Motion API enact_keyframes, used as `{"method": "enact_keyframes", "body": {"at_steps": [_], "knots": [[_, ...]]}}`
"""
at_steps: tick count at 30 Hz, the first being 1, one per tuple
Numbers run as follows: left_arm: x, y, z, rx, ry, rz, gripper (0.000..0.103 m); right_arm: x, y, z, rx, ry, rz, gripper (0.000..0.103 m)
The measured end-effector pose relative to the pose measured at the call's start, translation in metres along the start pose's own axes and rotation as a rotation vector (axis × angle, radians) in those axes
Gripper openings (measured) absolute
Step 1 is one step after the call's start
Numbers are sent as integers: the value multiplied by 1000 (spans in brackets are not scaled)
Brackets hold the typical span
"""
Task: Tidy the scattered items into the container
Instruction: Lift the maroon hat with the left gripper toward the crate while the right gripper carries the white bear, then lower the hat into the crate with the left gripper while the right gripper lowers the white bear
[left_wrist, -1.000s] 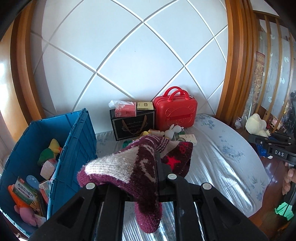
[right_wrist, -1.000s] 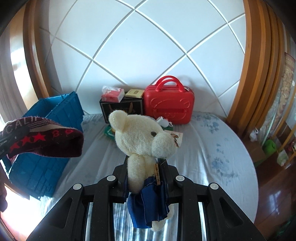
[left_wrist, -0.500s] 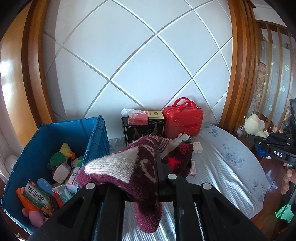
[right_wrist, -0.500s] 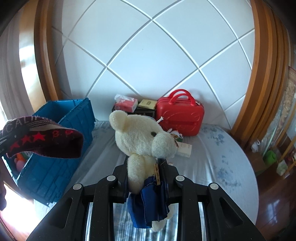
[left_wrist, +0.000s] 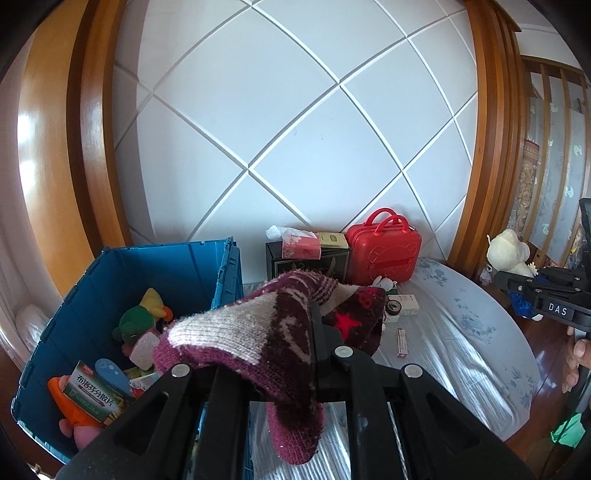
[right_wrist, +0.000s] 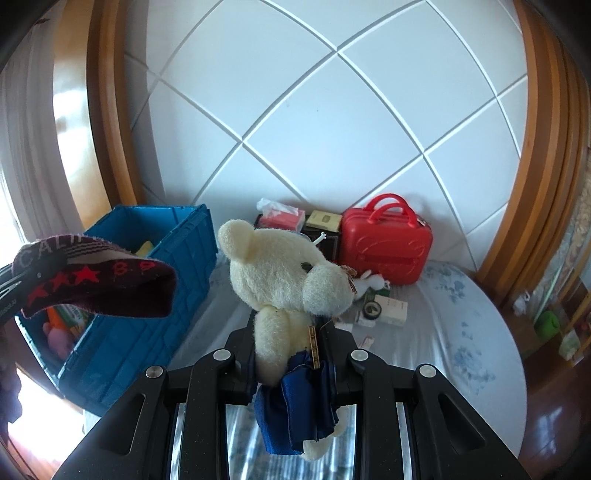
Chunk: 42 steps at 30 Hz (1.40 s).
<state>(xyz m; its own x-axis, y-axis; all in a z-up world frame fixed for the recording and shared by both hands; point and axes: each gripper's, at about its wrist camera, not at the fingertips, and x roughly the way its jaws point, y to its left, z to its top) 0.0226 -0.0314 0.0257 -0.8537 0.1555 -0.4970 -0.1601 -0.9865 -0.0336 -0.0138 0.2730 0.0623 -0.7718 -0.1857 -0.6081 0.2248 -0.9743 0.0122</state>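
Two items in transit — left gripper (left_wrist: 314, 332) pinching a knitted hat (left_wrist: 266, 332), right gripper (right_wrist: 291, 354) clamping a teddy bear (right_wrist: 280, 280) — both are drifting left toward the blue crate (left_wrist: 155, 266), now larger in view, so drop-off is nearing.

Both grippers sit higher and nearer the blue crate (left_wrist: 162, 273) than a second ago; left view looks deeper into it. Knit hat (left_wrist: 273, 332) and teddy bear (right_wrist: 280, 280) ride along.
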Motion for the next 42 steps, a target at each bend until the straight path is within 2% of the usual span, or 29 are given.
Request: {"method": "enact_keyframes", "body": {"at_steps": [14, 28, 42], "knots": [[-18, 62, 9, -27, -39, 46, 9, 20, 61, 23, -32, 0, 79, 26], [-40, 140, 22, -75, -105, 93, 9, 41, 144, 54, -99, -13, 131, 26], [-40, 215, 16, -114, -90, 161, 9, 78, 246, 76, -178, 6, 237, 26]]}}
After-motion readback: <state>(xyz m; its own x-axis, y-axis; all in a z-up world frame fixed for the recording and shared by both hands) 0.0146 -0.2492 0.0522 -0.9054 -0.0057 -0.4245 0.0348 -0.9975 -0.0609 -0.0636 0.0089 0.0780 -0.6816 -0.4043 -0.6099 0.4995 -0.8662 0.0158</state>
